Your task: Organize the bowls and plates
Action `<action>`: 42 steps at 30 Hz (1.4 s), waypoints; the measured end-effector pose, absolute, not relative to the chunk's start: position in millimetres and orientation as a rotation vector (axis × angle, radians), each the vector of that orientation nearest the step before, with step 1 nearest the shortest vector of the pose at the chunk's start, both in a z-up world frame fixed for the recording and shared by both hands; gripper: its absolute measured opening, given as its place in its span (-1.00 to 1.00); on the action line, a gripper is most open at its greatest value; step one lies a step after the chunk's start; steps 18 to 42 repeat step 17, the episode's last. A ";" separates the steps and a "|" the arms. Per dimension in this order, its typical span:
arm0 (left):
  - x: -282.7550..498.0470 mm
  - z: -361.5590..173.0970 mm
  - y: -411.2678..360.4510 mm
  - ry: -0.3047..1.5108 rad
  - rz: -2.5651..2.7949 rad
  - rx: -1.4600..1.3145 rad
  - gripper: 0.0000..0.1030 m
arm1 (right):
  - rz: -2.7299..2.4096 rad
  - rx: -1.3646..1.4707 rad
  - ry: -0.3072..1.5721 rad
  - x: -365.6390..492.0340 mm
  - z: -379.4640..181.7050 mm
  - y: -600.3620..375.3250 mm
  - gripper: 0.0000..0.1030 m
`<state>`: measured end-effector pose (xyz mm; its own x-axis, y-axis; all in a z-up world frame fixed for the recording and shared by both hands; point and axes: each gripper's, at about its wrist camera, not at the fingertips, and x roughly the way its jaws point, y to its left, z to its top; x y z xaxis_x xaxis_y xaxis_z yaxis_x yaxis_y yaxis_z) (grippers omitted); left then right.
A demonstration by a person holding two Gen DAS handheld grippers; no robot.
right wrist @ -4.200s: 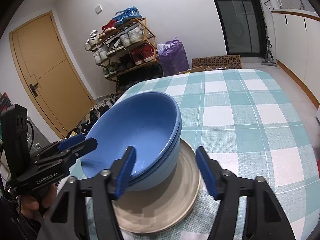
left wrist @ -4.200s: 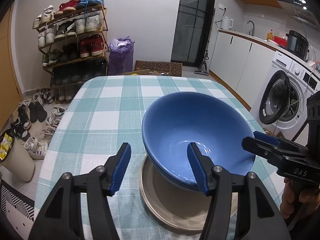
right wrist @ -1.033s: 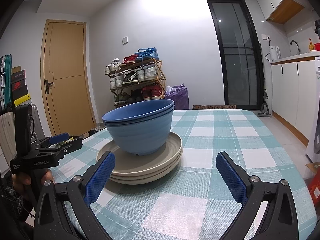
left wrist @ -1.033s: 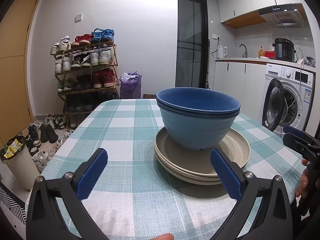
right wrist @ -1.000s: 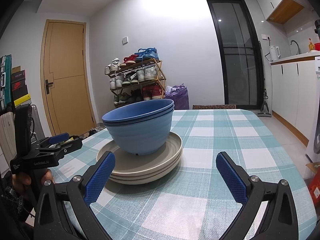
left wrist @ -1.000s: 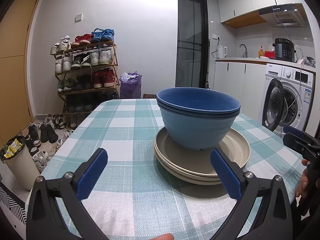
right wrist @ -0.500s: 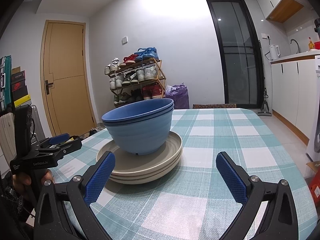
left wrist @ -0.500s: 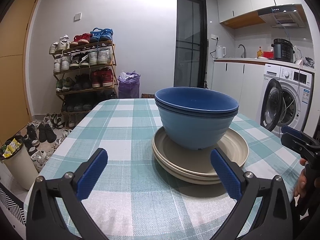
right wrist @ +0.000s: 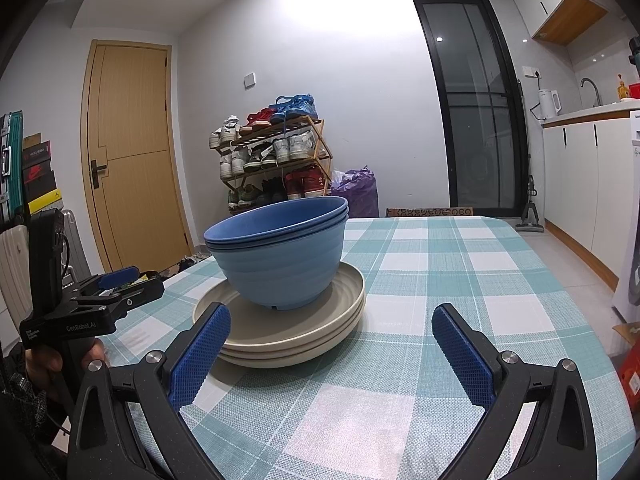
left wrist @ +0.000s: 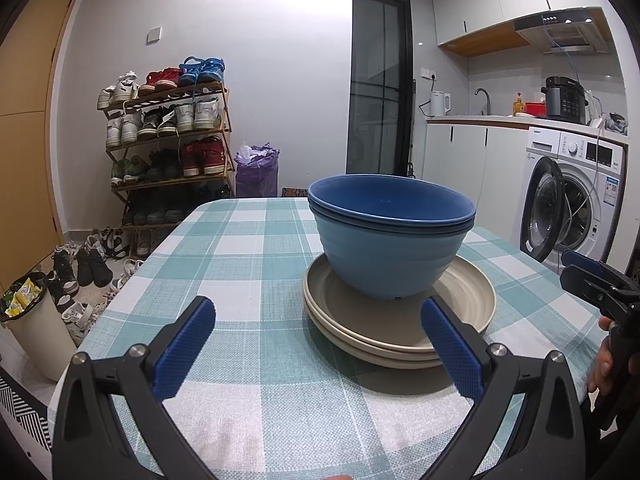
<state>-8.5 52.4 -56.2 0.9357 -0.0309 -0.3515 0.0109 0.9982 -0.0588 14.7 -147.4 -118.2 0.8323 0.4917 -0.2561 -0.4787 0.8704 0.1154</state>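
Both released hand-held grippers now back from nested blue bowls atop beige plates.

The right gripper hangs low over the near edge of the table, its blue-padded jaws spread wide with nothing between them. Just ahead sit the blue bowls, nested one in the other, standing on a stack of beige plates on the teal checked cloth. To the left, off the table's corner, a hand grips the handle of the left gripper; whether its jaws are parted is hard to judge. Behind stand a shoe rack, a wooden door and a purple bag.
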 end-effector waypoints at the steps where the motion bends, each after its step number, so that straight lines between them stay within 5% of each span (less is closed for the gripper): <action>1: -8.4 -56.2 52.2 0.360 -0.020 -0.053 1.00 | 0.515 0.048 0.283 14.9 -118.3 -147.2 0.99; 42: -9.5 -55.8 52.9 0.361 -0.013 -0.057 1.00 | 0.515 0.045 0.287 15.1 -118.5 -147.1 0.99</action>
